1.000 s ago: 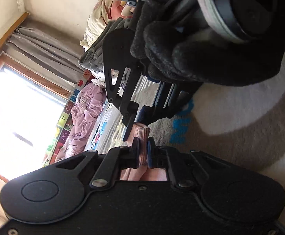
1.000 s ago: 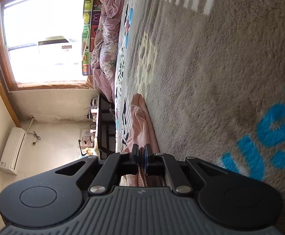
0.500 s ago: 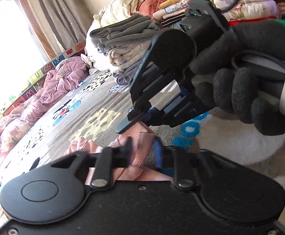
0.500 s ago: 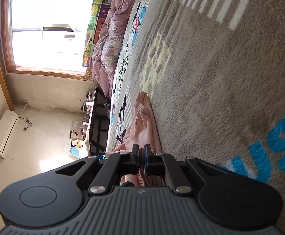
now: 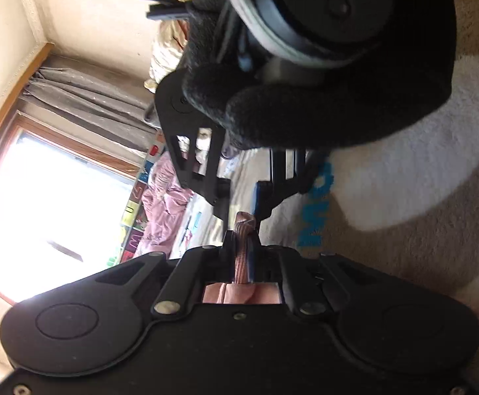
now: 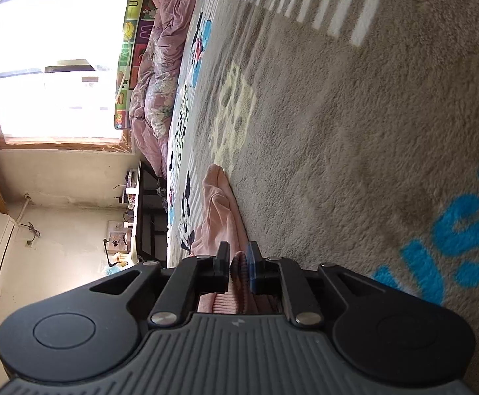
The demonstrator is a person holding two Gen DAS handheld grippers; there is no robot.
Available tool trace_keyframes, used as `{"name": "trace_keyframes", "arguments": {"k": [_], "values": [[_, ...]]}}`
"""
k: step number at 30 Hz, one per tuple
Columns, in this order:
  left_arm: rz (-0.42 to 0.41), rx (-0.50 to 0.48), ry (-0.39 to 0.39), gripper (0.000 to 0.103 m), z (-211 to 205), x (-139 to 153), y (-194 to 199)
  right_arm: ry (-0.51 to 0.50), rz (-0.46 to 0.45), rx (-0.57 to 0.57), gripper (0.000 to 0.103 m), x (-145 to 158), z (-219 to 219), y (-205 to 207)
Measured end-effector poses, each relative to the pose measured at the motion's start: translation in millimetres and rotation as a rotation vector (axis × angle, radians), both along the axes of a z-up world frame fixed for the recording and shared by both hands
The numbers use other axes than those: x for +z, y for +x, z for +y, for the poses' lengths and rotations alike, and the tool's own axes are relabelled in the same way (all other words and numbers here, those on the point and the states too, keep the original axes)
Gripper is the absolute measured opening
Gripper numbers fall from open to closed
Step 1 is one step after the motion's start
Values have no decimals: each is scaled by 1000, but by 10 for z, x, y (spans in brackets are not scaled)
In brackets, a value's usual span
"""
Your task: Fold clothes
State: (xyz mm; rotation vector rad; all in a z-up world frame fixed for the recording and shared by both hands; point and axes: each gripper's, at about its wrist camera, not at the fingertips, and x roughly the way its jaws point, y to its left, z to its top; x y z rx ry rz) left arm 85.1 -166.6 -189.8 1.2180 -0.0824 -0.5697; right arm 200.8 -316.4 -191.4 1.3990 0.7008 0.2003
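Note:
A pink ribbed garment [image 6: 219,207] lies in a long bunch on the grey patterned carpet [image 6: 354,131]. My right gripper [image 6: 239,263] has its jaws slightly apart; a ribbed pink hem sits loosely between them, against the blue pad. In the left wrist view my left gripper [image 5: 241,247] is shut on a fold of the same pink garment [image 5: 242,263]. Right in front of it is the right gripper [image 5: 241,197], held by a black-gloved hand [image 5: 338,98], with its fingers apart over the fabric's tip.
A rumpled pink quilt [image 6: 160,65] lies along the wall under a bright window [image 6: 51,65]. A black desk [image 6: 147,217] stands beyond the garment. Folded bedding [image 5: 163,52] is piled by the curtain [image 5: 84,98]. The carpet has a white patch [image 5: 420,164] and blue letters.
My left gripper has closed from a wider gap onto the pink fold and rolled back sideways. My right gripper's jaws have parted a little from fully shut.

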Motion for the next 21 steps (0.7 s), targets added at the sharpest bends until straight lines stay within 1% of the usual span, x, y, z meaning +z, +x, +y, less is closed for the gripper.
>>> {"name": "trace_keyframes", "arguments": {"k": [1, 2, 5, 6, 7, 8, 12, 14, 15, 16, 18, 19, 20, 21], "values": [[25, -5, -11, 15, 18, 38, -24, 9, -6, -11, 41, 2, -19, -60], [66, -14, -20, 24, 34, 89, -40, 19, -13, -23, 50, 4, -39, -123], [198, -38, -74, 36, 174, 340, -97, 31, -22, -46, 56, 21, -59, -311], [238, -44, -95, 36, 234, 433, -114, 37, -17, -55, 57, 1, -33, -352], [262, -37, -121, 36, 312, 533, -125, 44, -11, -65, 58, -21, -5, -392], [277, -15, -167, 36, 426, 654, -127, 51, -5, -75, 58, -43, 24, -431], [316, 115, -317, 36, 817, 892, -78, 78, 18, -115, 56, -132, 137, -589], [332, 177, -384, 36, 1003, 996, -56, 91, 30, -135, 52, -177, 194, -668], [332, 197, -387, 36, 1059, 991, -56, 98, 35, -145, 50, -199, 222, -707], [332, 214, -388, 36, 1114, 981, -65, 156, 44, -178, 48, -254, 207, -706], [328, 233, -381, 36, 1222, 923, -139, 202, 59, -188, 46, -302, 201, -659], [327, 243, -377, 36, 1268, 890, -165, 223, 66, -191, 42, -325, 199, -635], [327, 254, -375, 36, 1290, 840, -155, 208, 72, -163, 39, -316, 224, -601], [327, 267, -374, 36, 1315, 797, -135, 190, 77, -132, 38, -305, 251, -566]]}}
